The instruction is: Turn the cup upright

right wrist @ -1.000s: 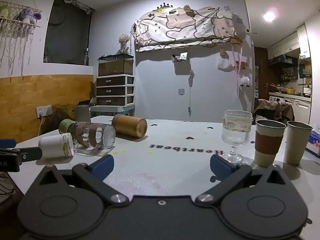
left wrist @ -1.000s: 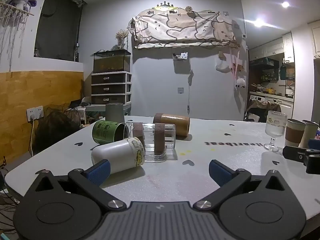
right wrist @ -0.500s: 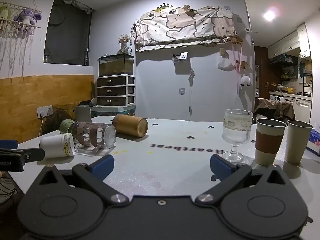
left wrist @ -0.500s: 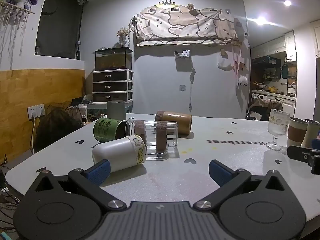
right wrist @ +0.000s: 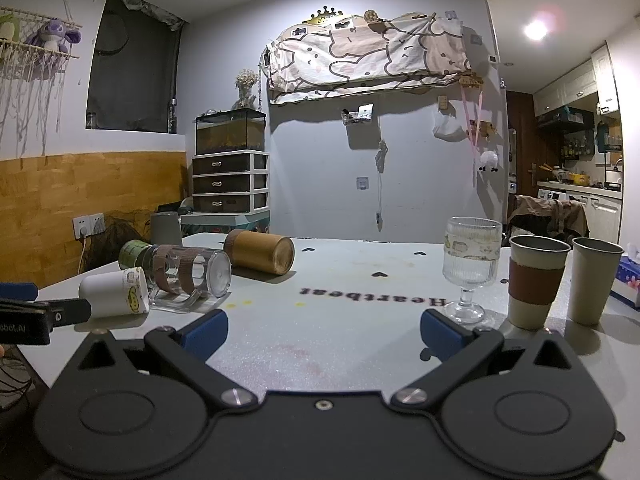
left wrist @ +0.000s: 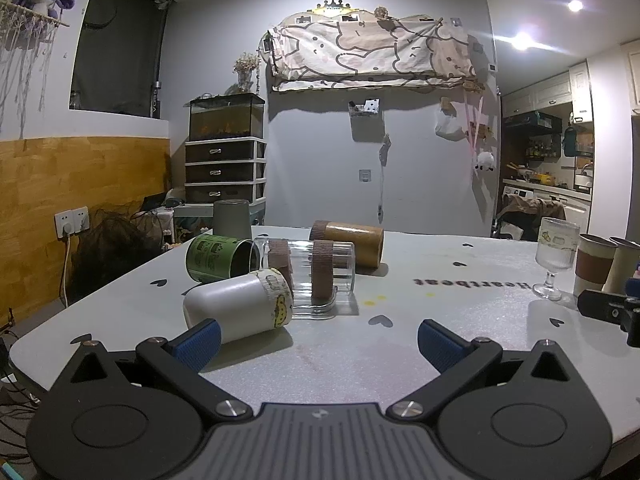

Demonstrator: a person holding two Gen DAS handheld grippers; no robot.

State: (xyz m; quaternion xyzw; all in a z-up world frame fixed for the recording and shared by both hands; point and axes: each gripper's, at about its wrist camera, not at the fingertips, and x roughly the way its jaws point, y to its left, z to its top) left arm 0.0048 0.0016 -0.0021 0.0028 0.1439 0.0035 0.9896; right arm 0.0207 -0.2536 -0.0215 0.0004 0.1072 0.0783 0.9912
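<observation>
Several cups lie on their sides on the white table (left wrist: pixel 360 352): a white cup (left wrist: pixel 236 306) nearest my left gripper, a green cup (left wrist: pixel 218 258), a clear glass mug (left wrist: pixel 316 270) with brown bands, and a tan cylinder cup (left wrist: pixel 348 242). My left gripper (left wrist: pixel 320 338) is open and empty, its left fingertip just in front of the white cup. My right gripper (right wrist: pixel 322 330) is open and empty over bare table, with the white cup (right wrist: pixel 114 294), glass mug (right wrist: pixel 188 276) and tan cup (right wrist: pixel 260 250) to its left.
An upside-down grey cup (left wrist: pixel 232 218) stands at the table's far left. A stemmed glass (right wrist: pixel 472 268), a sleeved paper cup (right wrist: pixel 534 286) and a plain paper cup (right wrist: pixel 592 280) stand upright at right. A tissue box (right wrist: pixel 628 280) sits at the far right edge.
My left gripper has tilted slightly and eased toward the white cup. The right gripper has barely moved. No cup has shifted.
</observation>
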